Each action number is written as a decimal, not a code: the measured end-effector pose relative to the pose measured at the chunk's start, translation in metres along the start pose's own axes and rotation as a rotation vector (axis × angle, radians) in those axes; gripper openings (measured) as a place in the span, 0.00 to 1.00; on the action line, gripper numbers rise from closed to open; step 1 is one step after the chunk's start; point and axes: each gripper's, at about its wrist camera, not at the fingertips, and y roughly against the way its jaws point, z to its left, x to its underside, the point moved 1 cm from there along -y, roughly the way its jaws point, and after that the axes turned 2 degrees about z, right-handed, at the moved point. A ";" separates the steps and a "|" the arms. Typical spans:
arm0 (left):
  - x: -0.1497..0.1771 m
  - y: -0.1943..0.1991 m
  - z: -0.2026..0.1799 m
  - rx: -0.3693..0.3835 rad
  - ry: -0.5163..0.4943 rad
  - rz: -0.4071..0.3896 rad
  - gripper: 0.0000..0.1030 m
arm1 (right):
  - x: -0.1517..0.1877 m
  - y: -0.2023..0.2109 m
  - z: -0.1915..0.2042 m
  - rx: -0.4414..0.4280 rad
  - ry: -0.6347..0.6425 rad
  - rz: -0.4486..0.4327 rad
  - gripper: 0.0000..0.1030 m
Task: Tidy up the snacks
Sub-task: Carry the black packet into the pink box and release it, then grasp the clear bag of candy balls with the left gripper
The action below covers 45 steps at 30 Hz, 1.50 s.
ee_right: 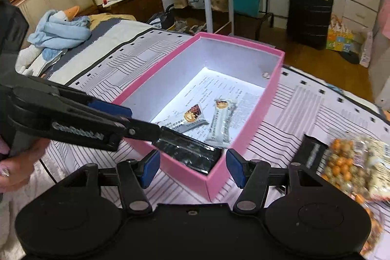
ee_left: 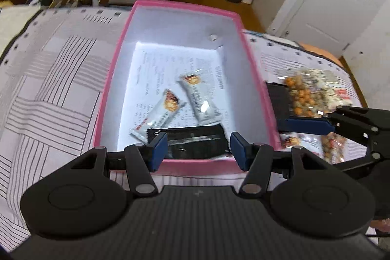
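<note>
A pink box [ee_left: 114,79] with a white inside stands open on the striped bedspread. In it lie two white snack bars [ee_left: 162,113] [ee_left: 203,101] and, at the near end, a black packet [ee_left: 195,143]. My left gripper [ee_left: 198,150] hangs open over that near end, its blue pads clear of the packet. In the right wrist view the left gripper's fingers [ee_right: 109,109] reach in from the left over the black packet [ee_right: 187,152]. My right gripper [ee_right: 192,167] is open and holds nothing, just outside the box's near corner [ee_right: 214,184]. A clear bag of nuts [ee_right: 346,167] lies on the bed to its right.
Beside the nut bag lie a second black packet [ee_right: 309,152], another white bar [ee_left: 299,140] and a small nut packet [ee_left: 334,148]. A blue and white plush toy [ee_right: 58,28] sits near the headboard. A person's hand [ee_right: 19,167] holds the left gripper. Beyond the bed stands a black suitcase [ee_right: 309,14].
</note>
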 end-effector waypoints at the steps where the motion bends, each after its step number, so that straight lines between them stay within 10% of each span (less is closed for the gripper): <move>1: 0.001 0.008 -0.006 0.006 -0.013 -0.010 0.54 | 0.003 0.007 0.000 0.009 -0.002 -0.003 0.64; 12: 0.017 0.068 -0.093 0.088 -0.172 -0.110 0.56 | 0.056 0.113 -0.038 0.099 -0.066 -0.174 0.69; 21: 0.029 0.026 -0.161 0.172 -0.260 -0.173 0.64 | 0.120 0.115 -0.090 0.237 -0.171 -0.196 0.76; 32: 0.045 -0.082 -0.219 0.274 -0.256 -0.012 0.58 | 0.192 0.039 -0.152 0.415 -0.288 -0.173 0.84; 45: 0.059 -0.173 -0.265 0.305 -0.276 0.180 0.42 | 0.216 0.003 -0.190 0.297 -0.405 -0.190 0.99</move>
